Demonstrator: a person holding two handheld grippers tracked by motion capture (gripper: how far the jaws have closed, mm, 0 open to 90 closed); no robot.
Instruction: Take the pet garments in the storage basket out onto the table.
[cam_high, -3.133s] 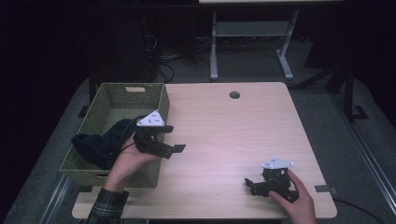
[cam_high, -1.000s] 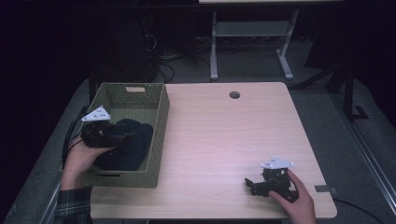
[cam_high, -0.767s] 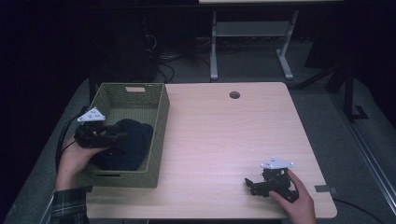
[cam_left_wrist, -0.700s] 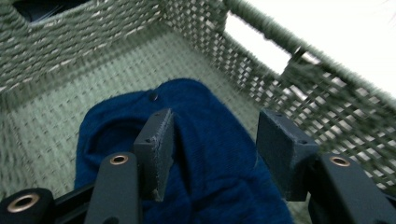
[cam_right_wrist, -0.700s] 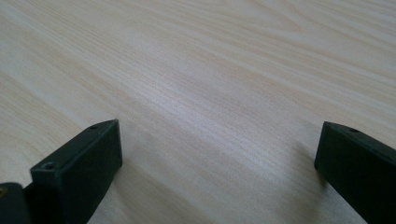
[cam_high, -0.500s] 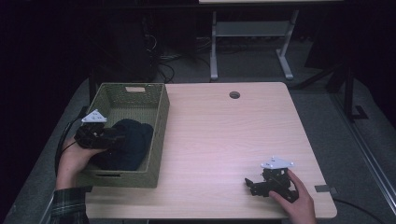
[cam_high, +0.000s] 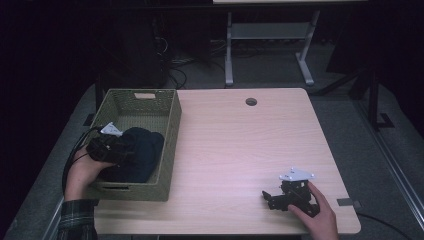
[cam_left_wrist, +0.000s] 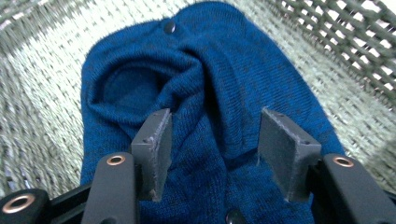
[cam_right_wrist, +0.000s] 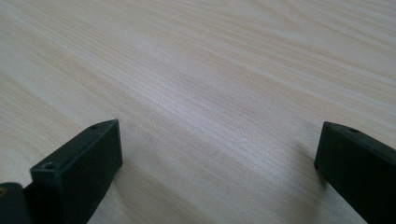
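A dark blue knitted garment with buttons lies bunched in the woven green basket at the table's left. My left gripper reaches into the basket from its left side, low over the cloth. In the left gripper view the garment runs between and under the jaws of that gripper. The jaws stand apart and have just been opening a little, with a fold of the knit between the pads. My right gripper rests open on the wooden table near its front right, and nothing is between the jaws of that gripper.
The basket's wicker walls close in around the left gripper. A round cable hole sits at the table's far edge. A metal desk frame and cables stand on the floor beyond the table.
The left hand carried the garment from the basket's right rim to inside the basket, then sank a little lower onto the cloth. The right gripper has stayed where it was.
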